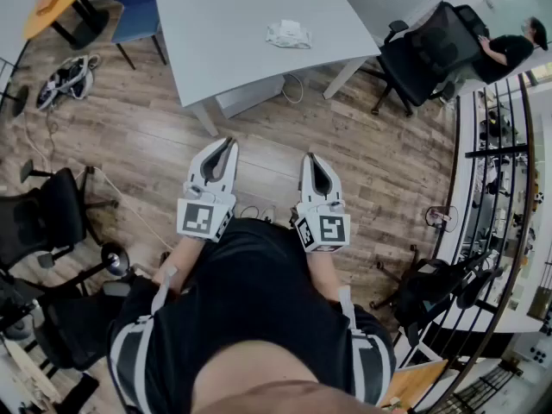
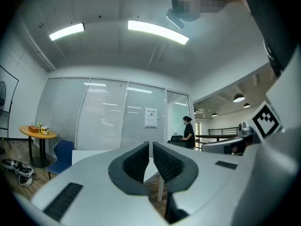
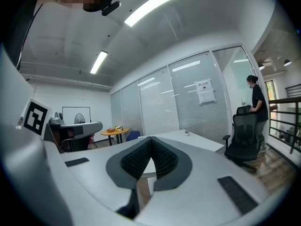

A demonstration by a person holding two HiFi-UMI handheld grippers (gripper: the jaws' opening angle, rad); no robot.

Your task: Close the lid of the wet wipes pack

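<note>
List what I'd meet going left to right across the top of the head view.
Orange round table → blue chair → wet wipes pack → black office chair → person in black.

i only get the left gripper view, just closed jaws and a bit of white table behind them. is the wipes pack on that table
Observer: Yes. In the head view the wet wipes pack lies on the white table, on its right half as that view shows it.
Operator: are we close to it
Observer: No. The left gripper and the right gripper are both short of the table, over the wood floor and side by side, well apart from the pack.
Operator: is the right one holding anything
Observer: No. The right gripper view shows its jaws together with nothing between them.
</note>
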